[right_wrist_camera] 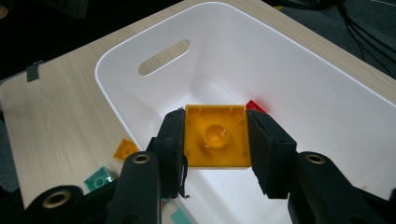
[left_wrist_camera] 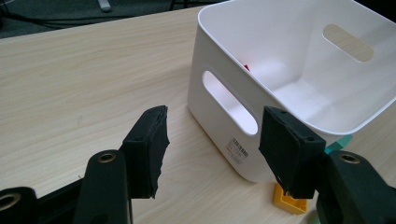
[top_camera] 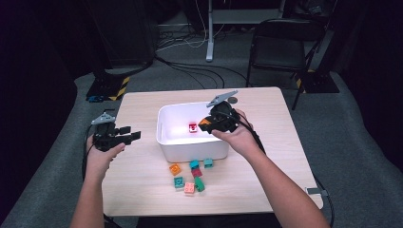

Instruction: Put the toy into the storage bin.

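Observation:
A white bin [top_camera: 192, 151] stands mid-table with a red brick [top_camera: 192, 127] on its floor. My right gripper [top_camera: 209, 122] hovers over the bin's right side, shut on an orange brick [top_camera: 205, 122]. In the right gripper view the orange brick [right_wrist_camera: 215, 136] sits underside up between the pads, above the bin's inside [right_wrist_camera: 280, 60], with the red brick [right_wrist_camera: 256, 106] just beyond it. My left gripper [top_camera: 128, 135] is held left of the bin, open and empty. In the left gripper view its jaws stand apart, facing the bin's handle wall [left_wrist_camera: 219, 116].
Several loose bricks lie in front of the bin: an orange one [top_camera: 175, 169], teal ones [top_camera: 194, 164], a pink one [top_camera: 189, 187] and a green one [top_camera: 199, 184]. A yellow brick [left_wrist_camera: 289, 203] lies by the bin's corner. A folding chair [top_camera: 280, 42] stands beyond the table.

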